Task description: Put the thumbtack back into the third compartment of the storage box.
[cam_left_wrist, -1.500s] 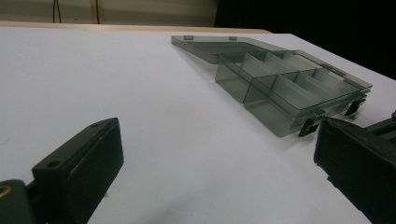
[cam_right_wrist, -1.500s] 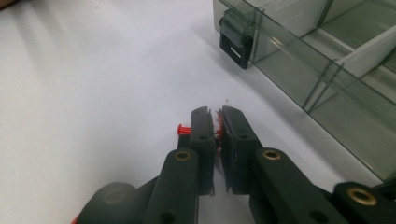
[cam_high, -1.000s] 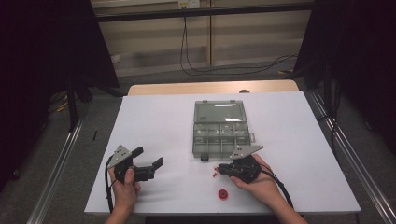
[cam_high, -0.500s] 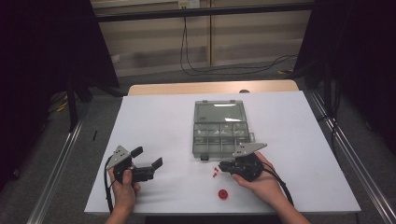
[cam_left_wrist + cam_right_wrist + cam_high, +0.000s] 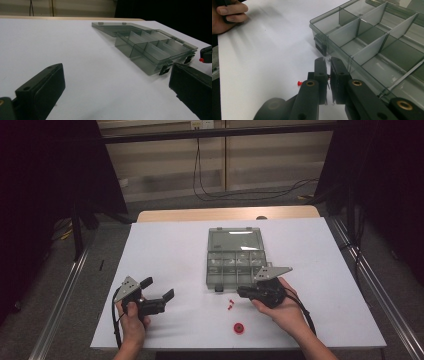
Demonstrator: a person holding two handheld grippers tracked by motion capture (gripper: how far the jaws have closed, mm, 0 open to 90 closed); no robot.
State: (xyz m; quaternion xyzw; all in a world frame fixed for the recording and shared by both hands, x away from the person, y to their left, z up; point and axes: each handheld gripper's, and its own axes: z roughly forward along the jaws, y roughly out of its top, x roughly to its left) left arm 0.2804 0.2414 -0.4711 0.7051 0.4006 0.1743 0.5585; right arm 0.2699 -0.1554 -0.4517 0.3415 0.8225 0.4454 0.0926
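Two tools low: left (image 5: pixel 159 293) agape; right (image 5: pixel 241 291) pinched.

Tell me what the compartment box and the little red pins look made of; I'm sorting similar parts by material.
The compartment box looks like smoky grey see-through plastic with a glossy finish: the dividers and table show through its walls, and the lid catches glare. The red pins seem to have shiny moulded plastic heads; their shafts are too small to judge.
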